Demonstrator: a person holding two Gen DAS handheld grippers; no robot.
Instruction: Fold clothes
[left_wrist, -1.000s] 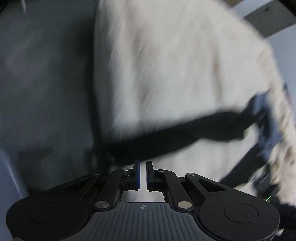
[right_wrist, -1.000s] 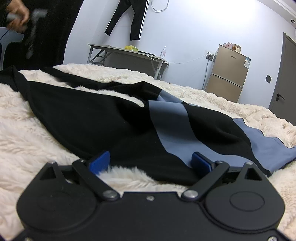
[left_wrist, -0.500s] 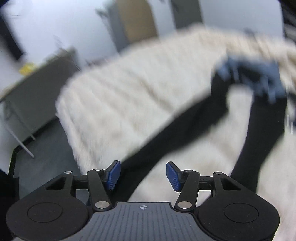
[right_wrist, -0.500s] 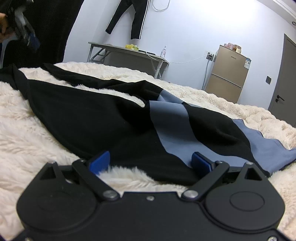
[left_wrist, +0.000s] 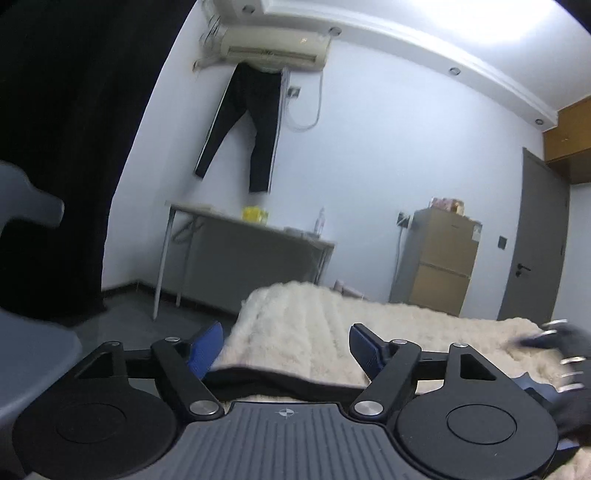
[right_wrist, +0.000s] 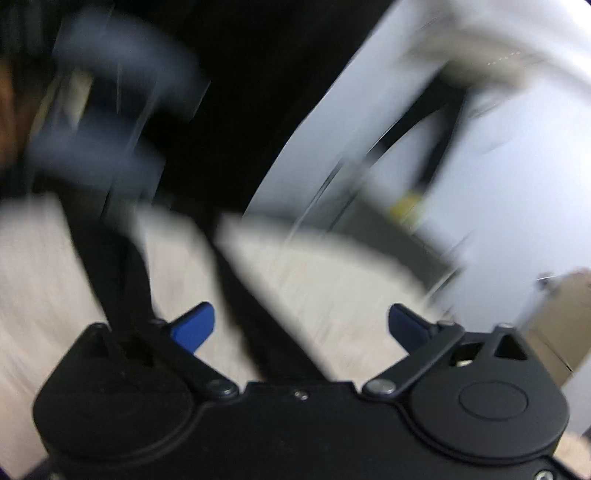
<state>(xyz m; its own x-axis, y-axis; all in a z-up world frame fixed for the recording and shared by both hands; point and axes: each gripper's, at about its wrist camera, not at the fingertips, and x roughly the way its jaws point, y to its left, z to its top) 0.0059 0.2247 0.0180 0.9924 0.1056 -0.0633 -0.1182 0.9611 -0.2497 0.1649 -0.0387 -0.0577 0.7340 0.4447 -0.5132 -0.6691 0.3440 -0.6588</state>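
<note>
My left gripper (left_wrist: 284, 347) is open and empty, held level over the near edge of a bed with a cream fluffy blanket (left_wrist: 332, 325). A black strip of the garment (left_wrist: 280, 384) lies just under and behind its fingertips. My right gripper (right_wrist: 299, 325) is open and empty; its view is heavily blurred. Black parts of the garment (right_wrist: 236, 302) run across the cream blanket (right_wrist: 332, 288) in front of it. The right gripper shows as a dark blur at the right edge of the left wrist view (left_wrist: 561, 350).
A grey desk (left_wrist: 243, 254) stands against the far wall with black trousers (left_wrist: 243, 125) hanging above it under an air conditioner (left_wrist: 269, 48). A tan fridge (left_wrist: 439, 262) and a grey door (left_wrist: 532, 243) are at the right. A dark curtain (left_wrist: 62, 129) fills the left.
My left gripper let go of the black fabric, opened, and swung up from the bed to face the room. My right gripper, still before, now moves fast and tilts left.
</note>
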